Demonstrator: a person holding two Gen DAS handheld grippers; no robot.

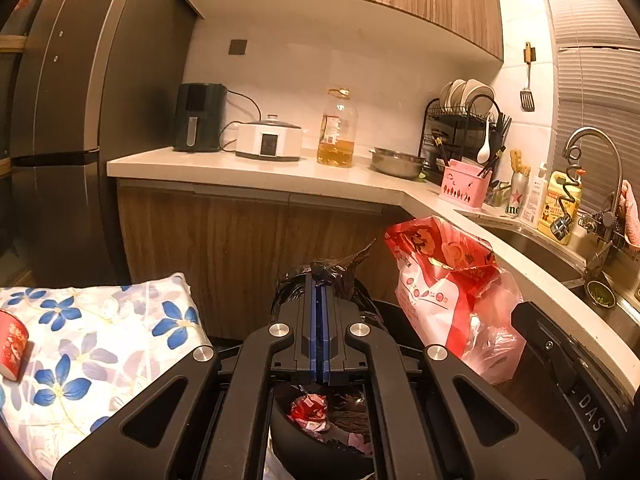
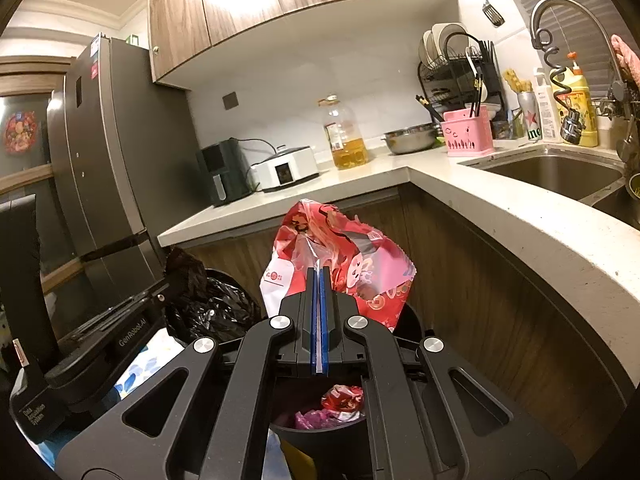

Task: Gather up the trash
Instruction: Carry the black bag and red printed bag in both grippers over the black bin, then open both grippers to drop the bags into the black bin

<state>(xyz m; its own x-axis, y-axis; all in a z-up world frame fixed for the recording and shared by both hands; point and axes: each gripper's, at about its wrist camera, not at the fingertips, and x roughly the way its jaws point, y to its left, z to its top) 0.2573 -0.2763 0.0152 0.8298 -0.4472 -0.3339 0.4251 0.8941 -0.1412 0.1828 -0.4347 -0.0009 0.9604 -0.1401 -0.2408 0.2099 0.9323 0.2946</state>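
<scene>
Left wrist view is showing my left gripper (image 1: 320, 286) clenched on a twisted edge of the black bin bag (image 1: 325, 270), the blue pads pinching it with no gap. Below my fingers the black bin (image 1: 320, 446) is sitting open with crumpled red and pink wrappers (image 1: 310, 410) lying inside. To the right, the red and clear plastic bag (image 1: 448, 280) is hanging over the bin's right side, and the body of my other gripper is crowding the near right edge. On the near left a blue-flowered cloth (image 1: 92, 340) is lying with one red cup (image 1: 12, 344) tipped on it. Farther off, the counter (image 1: 256, 174) is carrying one air fryer (image 1: 199, 117), one white cooker (image 1: 269, 140), one oil bottle (image 1: 337, 128) and one steel bowl (image 1: 396, 162).

Right wrist view is showing my right gripper (image 2: 319, 274) clamped on a thin edge of the red and clear plastic bag (image 2: 340, 248), a pale strip of film pressed between the pads. The bag is standing up in front of my fingers, blocking the cabinet behind. The black bin bag (image 2: 208, 300) is bunching at the left, gripped by my left gripper (image 2: 170, 282). The bin (image 2: 320, 432) is lying beneath, wrappers (image 2: 344, 398) inside. The sink (image 2: 560, 168) is lying far right.
</scene>
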